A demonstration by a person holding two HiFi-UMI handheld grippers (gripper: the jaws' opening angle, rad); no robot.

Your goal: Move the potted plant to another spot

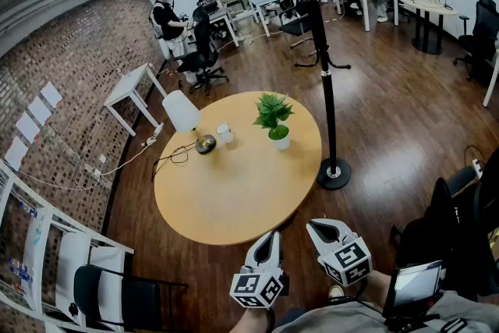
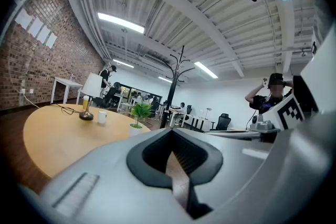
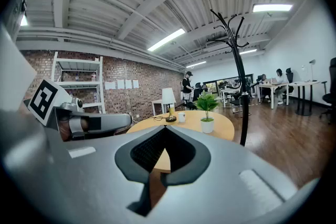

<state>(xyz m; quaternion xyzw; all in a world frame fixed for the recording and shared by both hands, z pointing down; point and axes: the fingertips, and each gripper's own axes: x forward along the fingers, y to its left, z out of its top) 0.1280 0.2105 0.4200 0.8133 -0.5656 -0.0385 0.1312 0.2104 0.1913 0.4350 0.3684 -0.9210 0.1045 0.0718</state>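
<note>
Held left tool [image 1: 272, 235] and right tool [image 1: 313, 225] clenched, empty, just off counter [image 1: 234, 199] near edge, likely since approach not begun. Found plant [image 1: 273, 121] upright by far right edge, well beyond reach. Noted lamp [image 1: 187, 119], cup [image 1: 224, 133] to its left.

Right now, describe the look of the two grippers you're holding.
The left gripper and right gripper are pale grey moulded shells, with black pads lining the jaws. Each carries a white cube printed with black square markers.
</note>
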